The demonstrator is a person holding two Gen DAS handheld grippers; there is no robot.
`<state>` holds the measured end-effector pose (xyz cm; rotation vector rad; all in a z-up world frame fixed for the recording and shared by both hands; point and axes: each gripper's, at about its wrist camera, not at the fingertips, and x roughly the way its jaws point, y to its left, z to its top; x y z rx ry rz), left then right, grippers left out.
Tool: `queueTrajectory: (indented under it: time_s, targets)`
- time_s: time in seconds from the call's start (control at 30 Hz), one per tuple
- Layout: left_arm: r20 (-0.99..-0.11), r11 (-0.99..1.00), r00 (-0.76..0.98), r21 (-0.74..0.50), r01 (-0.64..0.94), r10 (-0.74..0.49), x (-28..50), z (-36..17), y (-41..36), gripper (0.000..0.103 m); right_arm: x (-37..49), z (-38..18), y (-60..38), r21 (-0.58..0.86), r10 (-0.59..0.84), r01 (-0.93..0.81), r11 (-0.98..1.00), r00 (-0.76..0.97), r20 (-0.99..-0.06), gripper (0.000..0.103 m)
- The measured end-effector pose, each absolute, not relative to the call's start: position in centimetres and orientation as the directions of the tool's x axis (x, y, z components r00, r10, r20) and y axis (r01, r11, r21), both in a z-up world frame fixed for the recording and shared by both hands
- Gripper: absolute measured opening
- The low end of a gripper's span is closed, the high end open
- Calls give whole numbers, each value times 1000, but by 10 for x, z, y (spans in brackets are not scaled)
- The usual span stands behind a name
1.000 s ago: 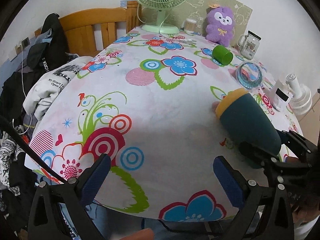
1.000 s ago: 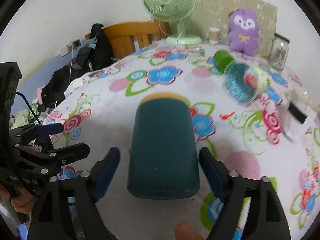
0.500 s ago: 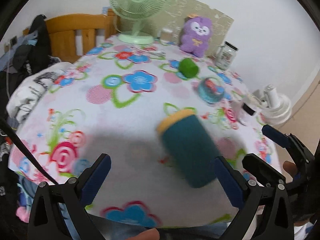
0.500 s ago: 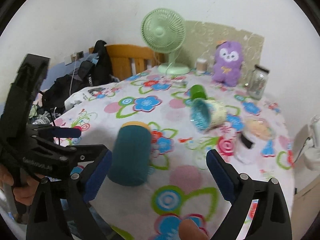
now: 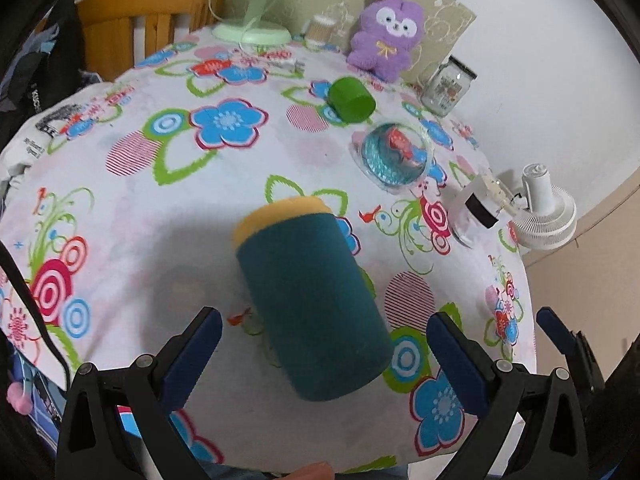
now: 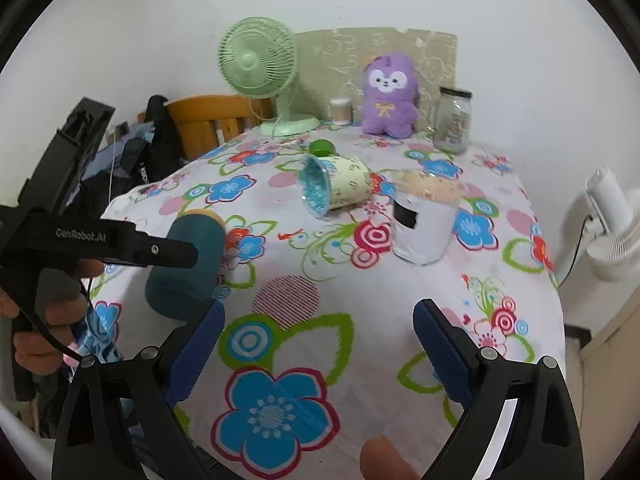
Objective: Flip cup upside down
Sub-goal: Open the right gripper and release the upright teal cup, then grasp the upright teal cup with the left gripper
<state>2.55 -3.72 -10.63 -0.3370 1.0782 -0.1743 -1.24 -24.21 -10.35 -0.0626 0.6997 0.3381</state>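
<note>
Left gripper [image 5: 324,356] astride teal cup [image 5: 310,300]

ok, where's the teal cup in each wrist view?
Left wrist: teal cup sits low centre, upside down on its yellow rim, between the open jaws.
Right wrist: teal cup is at mid left, partly behind the other gripper.
Shared landmark: purple plush toy at the table's far edge.

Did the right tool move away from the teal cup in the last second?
Yes. The right tool backed off rightward: the teal cup, which sat between its fingers, now lies at its left, toward the green fan.
</note>
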Motion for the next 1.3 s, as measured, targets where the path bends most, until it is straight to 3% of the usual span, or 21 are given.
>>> queueTrajectory:
  time_s: [0.57, 0.63, 0.7, 0.97, 1.3]
  targets:
    - [-884, 965, 416, -258, -50, -214, 45, -135, -63, 103, -15, -114, -274, 157, 310, -275, 949, 702, -641, 97]
    - [-886, 968, 418, -245, -55, -201, 44, -135, -64, 96, -14, -115, -277, 169, 313, -269, 948, 701, -641, 97]
    - [-887, 974, 429, -218, -67, -169, 43, -134, -63, 80, -13, -116, -279, 180, 318, -266, 947, 699, -640, 97]
    - [-886, 968, 417, -245, -47, -204, 42, -130, -56, 78, -13, -115, -278, 212, 350, -280, 936, 696, -627, 97]
    - [-836, 982, 528, -189, -19, -151, 42, -78, -28, 66, -10, -113, -269, 255, 403, -313, 915, 684, -608, 97]
